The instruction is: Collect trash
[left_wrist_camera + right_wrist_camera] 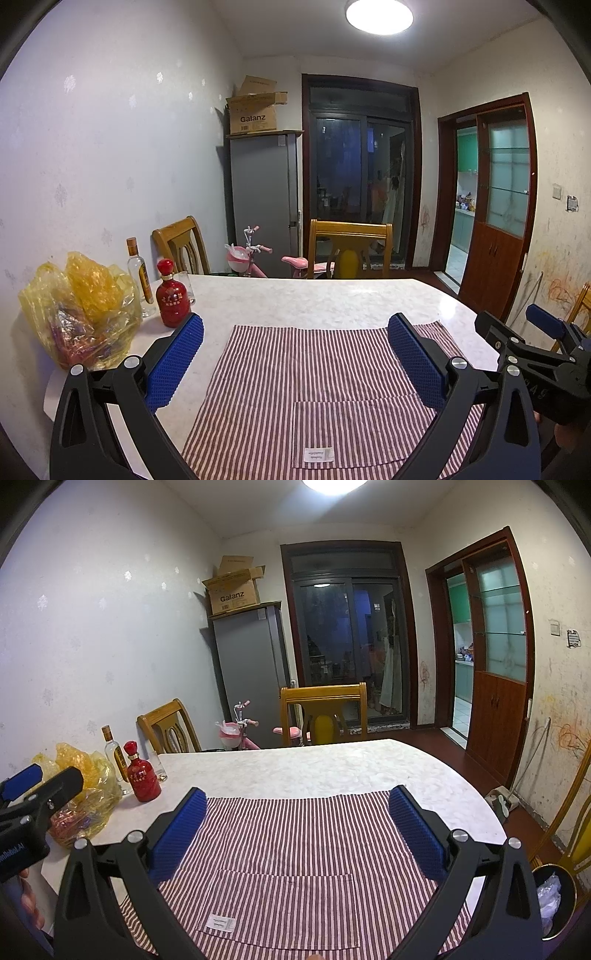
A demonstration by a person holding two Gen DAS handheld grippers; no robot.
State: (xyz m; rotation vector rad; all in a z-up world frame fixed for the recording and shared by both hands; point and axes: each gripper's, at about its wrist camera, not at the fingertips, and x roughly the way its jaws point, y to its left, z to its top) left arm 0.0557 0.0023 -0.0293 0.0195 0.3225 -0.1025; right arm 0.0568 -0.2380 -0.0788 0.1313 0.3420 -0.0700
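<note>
marble table (332, 295) carries a striped cloth (314, 387) under both grippers, left gripper (295, 354) and right gripper (297, 830), jaws apart, empty. yellow bag (81, 306) of wrappers sits far left; bin (554, 901) with plastic, low right.

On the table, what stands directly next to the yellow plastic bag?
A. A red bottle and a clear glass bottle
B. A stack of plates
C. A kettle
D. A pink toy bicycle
A. In the left wrist view, the red bottle and the clear glass bottle stand on the table right beside the yellow plastic bag; the bicycle is on the floor behind the table.
</note>
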